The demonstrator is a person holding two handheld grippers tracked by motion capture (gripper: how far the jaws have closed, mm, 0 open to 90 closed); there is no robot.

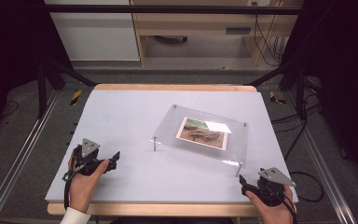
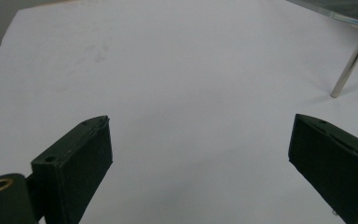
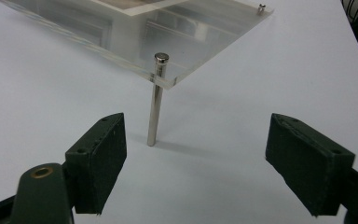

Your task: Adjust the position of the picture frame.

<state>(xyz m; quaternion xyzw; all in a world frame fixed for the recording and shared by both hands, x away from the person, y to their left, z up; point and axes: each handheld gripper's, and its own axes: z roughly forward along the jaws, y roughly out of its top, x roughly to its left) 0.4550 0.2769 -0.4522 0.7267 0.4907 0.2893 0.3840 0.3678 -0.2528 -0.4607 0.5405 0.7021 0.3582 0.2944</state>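
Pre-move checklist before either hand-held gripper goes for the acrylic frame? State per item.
1. Left hand-held gripper open and holding nothing: ok, jaws wide apart over bare table.
2. Right hand-held gripper open and holding nothing: ok.
3. Right one lined up with the near metal leg: ok, the leg stands between its jaws but farther off, not touched.
4. Acrylic frame standing on its legs: cannot tell fully; the two near legs stand on the table, the far ones show just as caps.
5. Photo seated in the frame: ok, lies flat inside the panel.
6. Path between left gripper and frame free: ok.
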